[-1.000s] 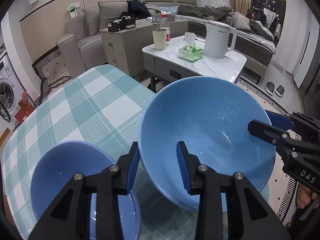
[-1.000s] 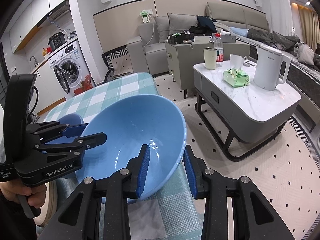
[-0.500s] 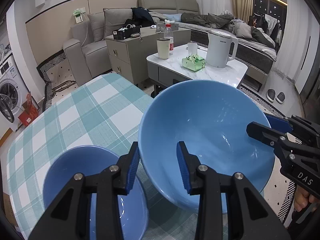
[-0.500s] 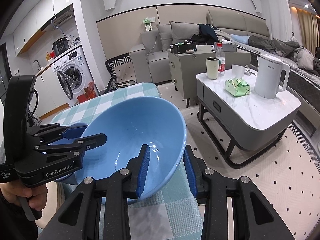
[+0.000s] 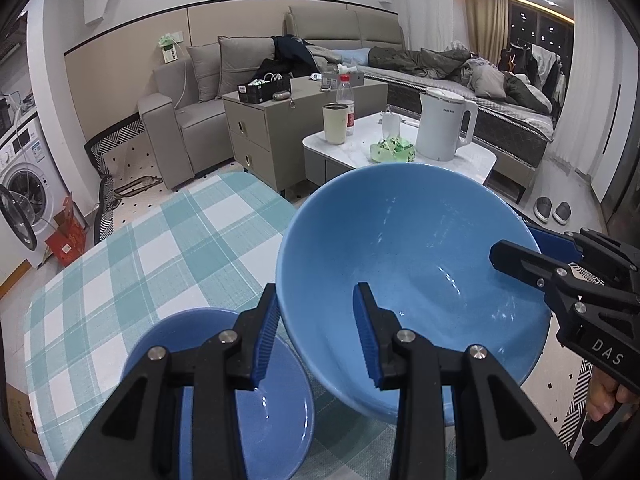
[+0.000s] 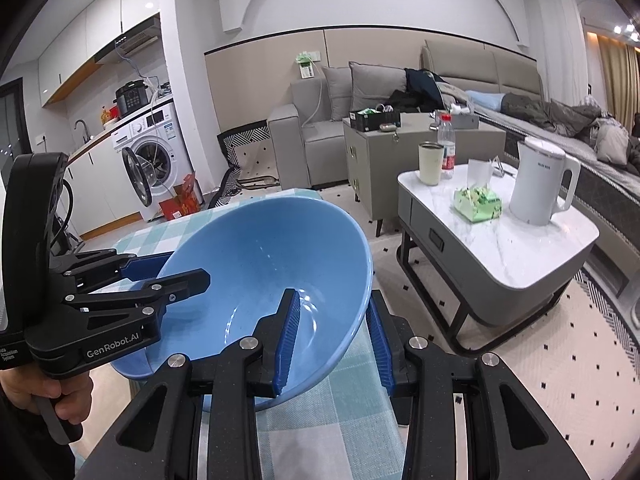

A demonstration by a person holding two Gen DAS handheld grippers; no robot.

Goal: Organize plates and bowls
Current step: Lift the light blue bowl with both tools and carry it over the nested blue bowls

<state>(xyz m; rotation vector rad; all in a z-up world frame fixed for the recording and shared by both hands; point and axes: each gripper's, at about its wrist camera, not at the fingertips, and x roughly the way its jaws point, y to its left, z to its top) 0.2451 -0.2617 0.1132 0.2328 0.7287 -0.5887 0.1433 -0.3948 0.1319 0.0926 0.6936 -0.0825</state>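
Note:
A large light-blue bowl (image 5: 420, 264) hangs tilted above the checked tablecloth (image 5: 140, 260), held by both grippers on opposite sides of its rim. My left gripper (image 5: 316, 312) is shut on the near-left rim, one pad inside and one outside. My right gripper (image 6: 332, 320) is shut on the opposite rim of the same bowl (image 6: 260, 272); it also shows in the left wrist view as the right gripper (image 5: 524, 252). The left gripper (image 6: 168, 272) shows in the right wrist view, held by a hand. A smaller blue bowl (image 5: 276, 404) sits on the cloth below and left of the big one.
The table's right edge (image 6: 384, 400) lies just under the big bowl. Beyond it stands a marble coffee table (image 6: 520, 248) with a white kettle (image 6: 540, 184), a cup and a bottle. A grey cabinet (image 5: 272, 132), a sofa and a washing machine (image 6: 152, 160) stand farther off.
Both grippers have risen together with the large bowl, which now hangs higher over the cloth. The small bowl has stayed on the table and more of it shows beneath.

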